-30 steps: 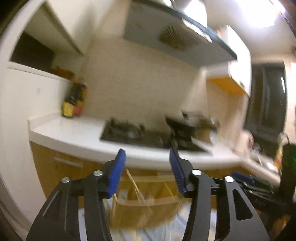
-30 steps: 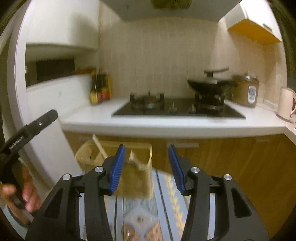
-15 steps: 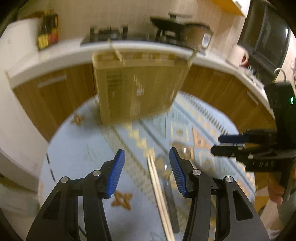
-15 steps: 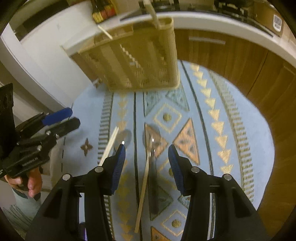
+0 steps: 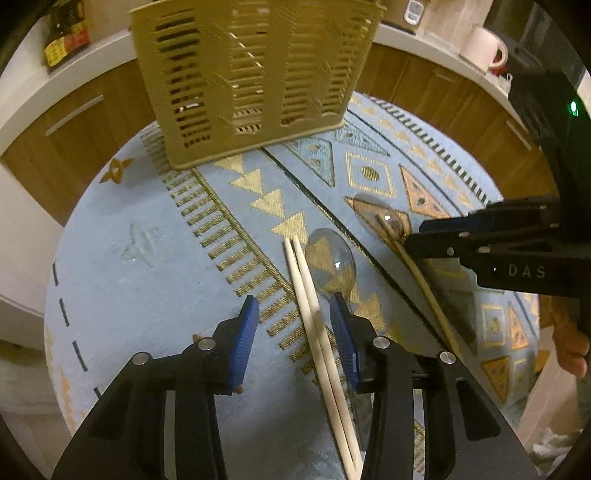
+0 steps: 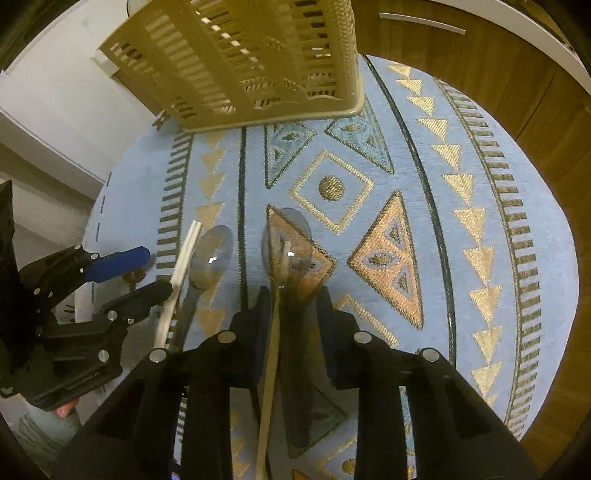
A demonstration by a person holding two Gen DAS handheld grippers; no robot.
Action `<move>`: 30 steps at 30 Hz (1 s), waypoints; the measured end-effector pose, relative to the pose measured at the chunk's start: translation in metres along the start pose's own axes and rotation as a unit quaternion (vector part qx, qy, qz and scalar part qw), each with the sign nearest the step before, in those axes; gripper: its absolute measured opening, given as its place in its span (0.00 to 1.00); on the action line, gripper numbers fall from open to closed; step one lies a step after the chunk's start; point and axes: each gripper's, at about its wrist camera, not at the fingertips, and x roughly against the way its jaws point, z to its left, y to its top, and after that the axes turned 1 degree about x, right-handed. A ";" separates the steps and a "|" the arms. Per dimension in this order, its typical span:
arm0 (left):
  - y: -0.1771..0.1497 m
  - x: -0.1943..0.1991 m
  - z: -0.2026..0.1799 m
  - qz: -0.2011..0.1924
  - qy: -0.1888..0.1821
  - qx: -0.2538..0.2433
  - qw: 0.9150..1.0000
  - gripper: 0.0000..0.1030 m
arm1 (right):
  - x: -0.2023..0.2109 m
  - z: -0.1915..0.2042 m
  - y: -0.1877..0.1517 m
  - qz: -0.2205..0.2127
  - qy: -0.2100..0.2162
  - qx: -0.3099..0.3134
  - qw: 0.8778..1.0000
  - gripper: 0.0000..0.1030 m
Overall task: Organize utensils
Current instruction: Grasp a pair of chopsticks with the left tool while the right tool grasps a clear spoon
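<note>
A beige slotted utensil basket (image 5: 251,74) stands at the far side of a round table with a blue patterned cloth (image 5: 147,229); it also shows in the right wrist view (image 6: 251,62). My left gripper (image 5: 291,325) is open, low over a pair of pale chopsticks (image 5: 314,325) that lies between its fingers, beside a metal spoon (image 5: 330,262). My right gripper (image 6: 290,314) is open, straddling a single chopstick (image 6: 273,332) and a second spoon (image 6: 288,240). Each gripper shows in the other's view: the right (image 5: 461,236), the left (image 6: 125,273).
Wooden cabinet fronts (image 6: 498,74) and a white worktop ring the table. Sauce bottles (image 5: 64,33) and a white mug (image 5: 484,48) stand on the worktop. The cloth's right half (image 6: 461,221) carries no utensils.
Both grippers have tilted down from the kitchen wall toward the table and dropped close over the utensils. The chopsticks and spoons now lie between the open fingers.
</note>
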 end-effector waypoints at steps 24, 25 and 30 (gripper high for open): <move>-0.005 0.007 0.015 0.010 -0.012 0.005 1.000 0.02 | -0.005 -0.005 -0.004 0.003 -0.008 0.005 1.000 0.10; -0.005 0.008 0.017 0.011 -0.021 0.008 1.000 0.03 | -0.003 -0.008 -0.004 -0.001 -0.012 0.002 1.000 0.10; -0.010 0.004 0.007 0.032 -0.015 -0.014 0.999 0.12 | 0.007 -0.019 -0.006 -0.010 -0.025 -0.004 1.000 0.10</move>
